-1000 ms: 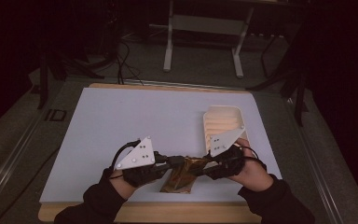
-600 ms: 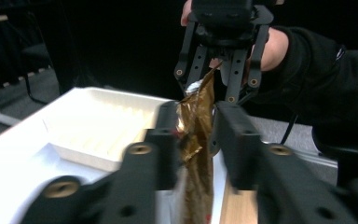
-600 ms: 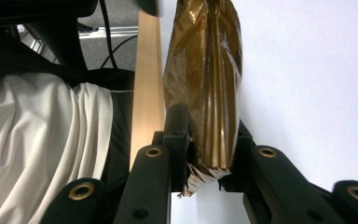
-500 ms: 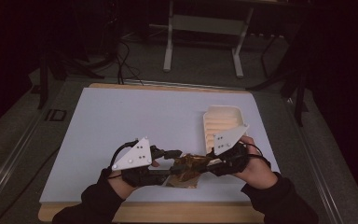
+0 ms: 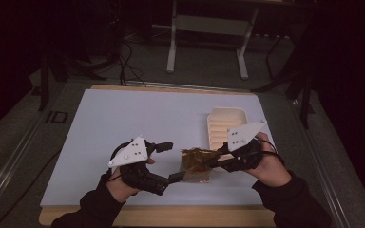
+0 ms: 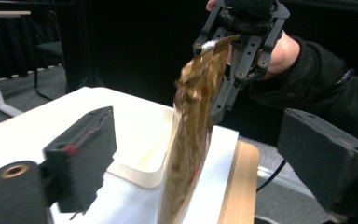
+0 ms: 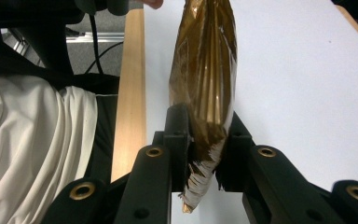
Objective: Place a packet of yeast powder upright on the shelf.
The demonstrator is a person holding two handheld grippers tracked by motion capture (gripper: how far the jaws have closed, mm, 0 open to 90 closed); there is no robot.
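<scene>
In the lower middle of the frame, a brown foil packet lies between the two claws on the white bench. The right claw is clamped on its right end. The left claw, whose jaws have just been opening, stands spread around its left side. A cream ribbed tray sits just above the right claw.

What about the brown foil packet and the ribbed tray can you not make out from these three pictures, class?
- Packet contents: foil is opaque.
- Packet print: blurred in the left gripper view, too small in the high view.
- Packet's sealed end: clamped inside the right hand-held gripper.
- Tray near corner, high view: covered by that gripper's grey plate.
</scene>
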